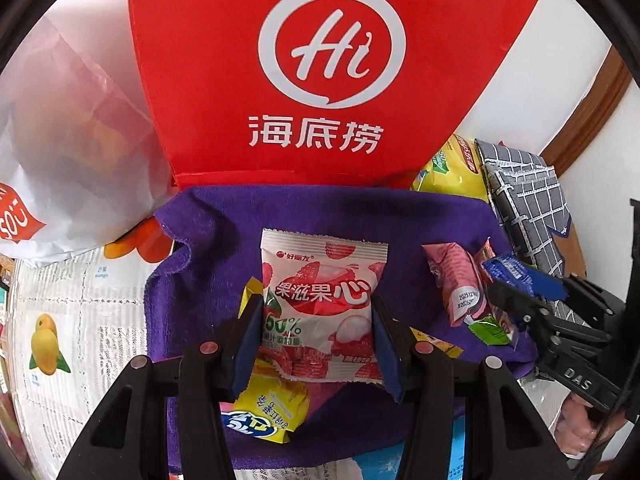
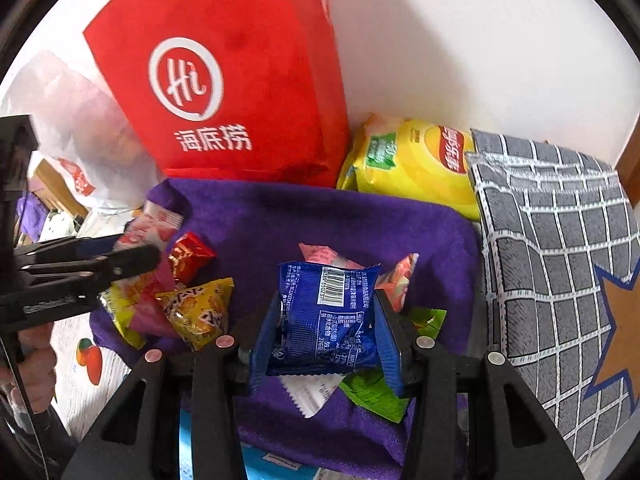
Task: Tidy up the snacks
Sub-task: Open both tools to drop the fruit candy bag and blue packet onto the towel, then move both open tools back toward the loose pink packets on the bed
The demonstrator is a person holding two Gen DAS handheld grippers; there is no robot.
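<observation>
Because the left gripper (image 1: 318, 320) clamps the pink packet (image 1: 320, 304) and the right gripper (image 2: 326, 328) the blue packet (image 2: 326, 316) above the purple towel (image 2: 360, 216), these 2 slick wrappers may slip free.

White wall (image 2: 460, 40) ran behind everything, evenly lit, soft shadows on it. Brown wooden trim (image 1: 592, 116) stood at the right edge, door or frame, couldn't tell. Surface was covered with newspaper-print sheet (image 1: 60, 300) showing fruit pictures. Purple towel (image 2: 320, 216) lay spread on top. Grey grid-patterned fabric (image 2: 560, 240) sat at the right, against the wall
</observation>
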